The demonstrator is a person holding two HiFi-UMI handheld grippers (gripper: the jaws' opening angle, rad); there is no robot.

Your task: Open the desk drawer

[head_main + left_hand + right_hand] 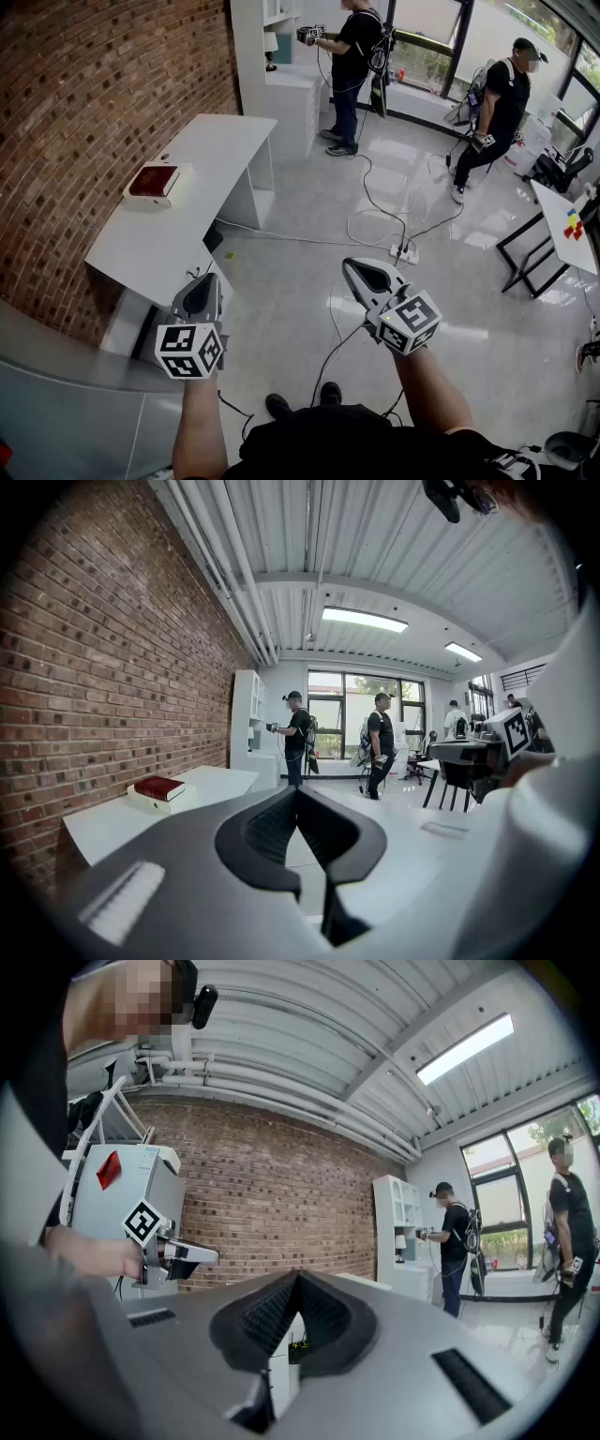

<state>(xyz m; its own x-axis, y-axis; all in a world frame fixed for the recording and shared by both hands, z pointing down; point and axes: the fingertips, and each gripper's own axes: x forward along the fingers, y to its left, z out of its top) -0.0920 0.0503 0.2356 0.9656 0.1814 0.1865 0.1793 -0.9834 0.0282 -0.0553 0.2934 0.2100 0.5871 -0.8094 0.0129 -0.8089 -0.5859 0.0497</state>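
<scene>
Left of frame: white desk (202, 150) along the brick wall, with a red book (154, 179) lying on a white box (155, 201) on its top; drawer front cannot be made out. Lower left: left gripper (208, 279) on an outstretched forearm, tipped slightly down, near the desk's near end, jaws clenched on nothing. Lower centre: right gripper (353, 266) held level over the floor, well apart from the desk, jaws clenched, empty.
</scene>
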